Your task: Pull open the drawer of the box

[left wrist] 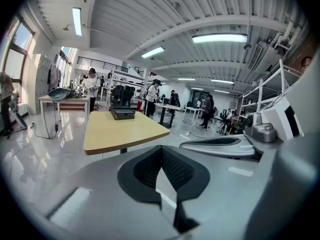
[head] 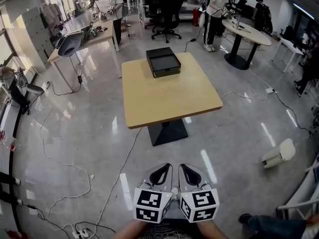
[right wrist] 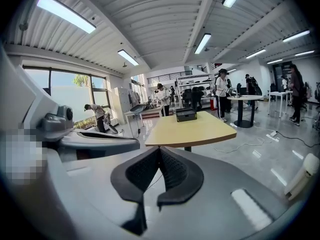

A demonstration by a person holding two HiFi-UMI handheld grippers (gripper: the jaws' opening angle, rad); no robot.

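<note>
1. In the head view, the left tongs (head: 161,173) and right tongs (head: 190,173) sit side by side at 6 o'clock, close to the person's body and well apart from the surface (head: 169,98).
2. The left gripper view shows the left tongs (left wrist: 161,151) with their jaws together and nothing between them. The right tongs (right wrist: 159,150) are pressed together and empty in the same way.
3. The box (head: 163,61) lies dead ahead at 12 o'clock, on the far half of the surface near its 12 o'clock edge. It is dark and low, and no drawer juts from it, so the drawer is probably fully in. From here I cannot make out a handle.
4. The step in hand looks like the approach. Walk in and find the drawer front before committing either of the tongs.
5. To do it well, part one pair of tongs before reaching the box and take the drawer's lip or pull squarely.
6. The box looks light and may slide on the smooth surface, so brace its top or its 12 o'clock side with the other tongs.
7. Draw straight toward 6 o'clock and keep level, so the drawer does not jam.
</note>
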